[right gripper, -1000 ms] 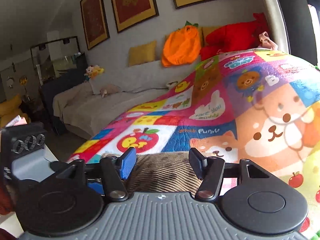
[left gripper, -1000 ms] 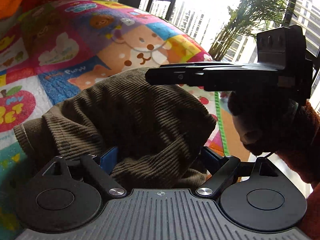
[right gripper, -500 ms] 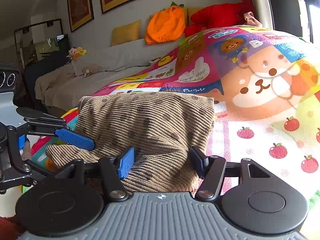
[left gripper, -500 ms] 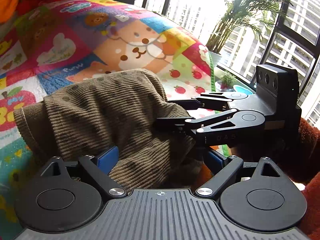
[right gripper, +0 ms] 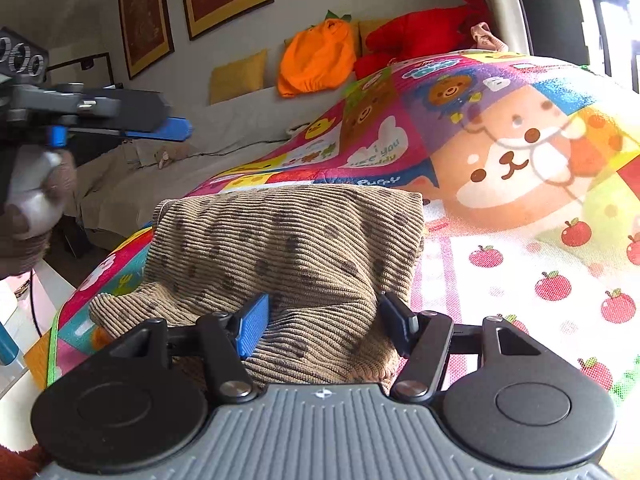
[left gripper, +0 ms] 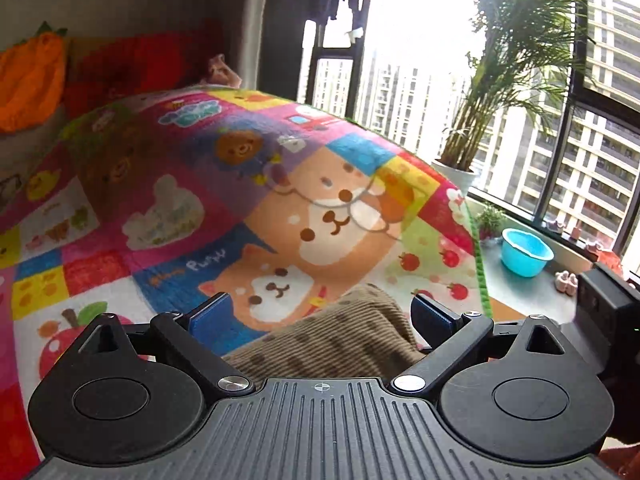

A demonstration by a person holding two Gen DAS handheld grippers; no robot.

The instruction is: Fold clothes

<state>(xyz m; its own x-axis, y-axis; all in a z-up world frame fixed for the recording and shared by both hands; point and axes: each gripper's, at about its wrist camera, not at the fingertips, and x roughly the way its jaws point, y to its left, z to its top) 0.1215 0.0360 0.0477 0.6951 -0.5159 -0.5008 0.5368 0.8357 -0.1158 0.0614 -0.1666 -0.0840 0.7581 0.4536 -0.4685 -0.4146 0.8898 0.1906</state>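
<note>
With the brown corduroy garment folded near the quilt's front edge, the left gripper is opening above it, nothing clamped, while the right gripper straddles its near hem half apart, seemingly unpinched; a smoothing press looks next.

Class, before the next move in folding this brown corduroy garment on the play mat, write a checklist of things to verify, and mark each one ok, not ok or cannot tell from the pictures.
1. Left gripper free of the brown garment: ok; its jaws are opening and it hangs above the cloth.
2. Right gripper at the cloth: ok; the near edge bunches between its fingers.
3. Right pads actually pinching: cannot tell.
4. Garment folded into a neat block: not ok; the far edge is straight, the near left part sags and rumples.
5. Garment fully on the play mat: cannot tell; its left corner lies near the mat's edge.
</note>
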